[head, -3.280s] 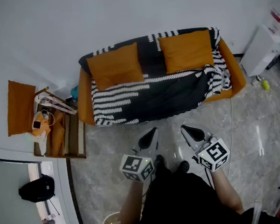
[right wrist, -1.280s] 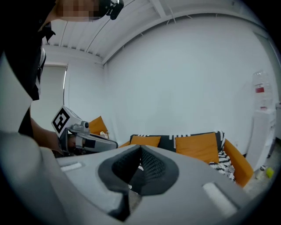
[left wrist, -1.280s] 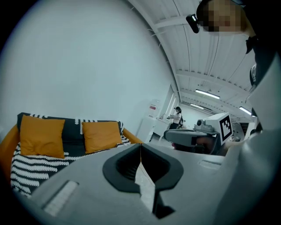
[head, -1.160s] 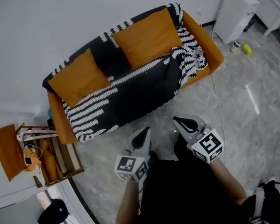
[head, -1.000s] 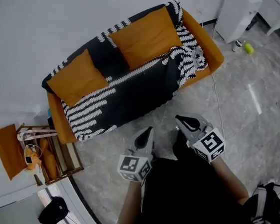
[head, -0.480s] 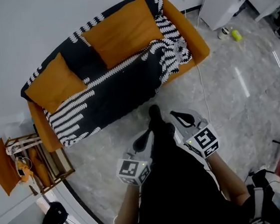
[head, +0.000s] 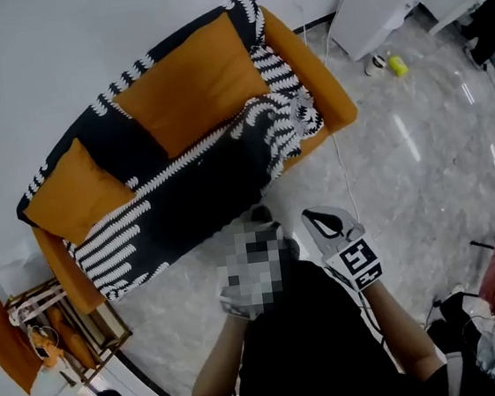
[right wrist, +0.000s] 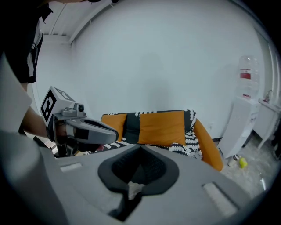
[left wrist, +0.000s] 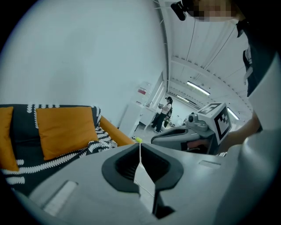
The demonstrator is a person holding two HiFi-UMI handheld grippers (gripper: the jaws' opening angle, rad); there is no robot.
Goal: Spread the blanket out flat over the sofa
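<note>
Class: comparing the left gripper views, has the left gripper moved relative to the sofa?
Yes. The left gripper has moved nearer the sofa: the orange cushion now looks larger and sits further left in that view than before.

Bright, even light — fisheye-warped edges, glaring floor.

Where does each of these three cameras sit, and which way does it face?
Head view: on the person's head, facing steeply down at the orange sofa under a black-and-white patterned blanket; the person's dark-clothed body and the right gripper show.
Left gripper view: on the left gripper, facing along its shut jaws toward the sofa; the right gripper shows at right.
Right gripper view: on the right gripper, facing along its shut jaws toward the sofa; the left gripper shows at left.
Shared: all three see the sofa and blanket.
</note>
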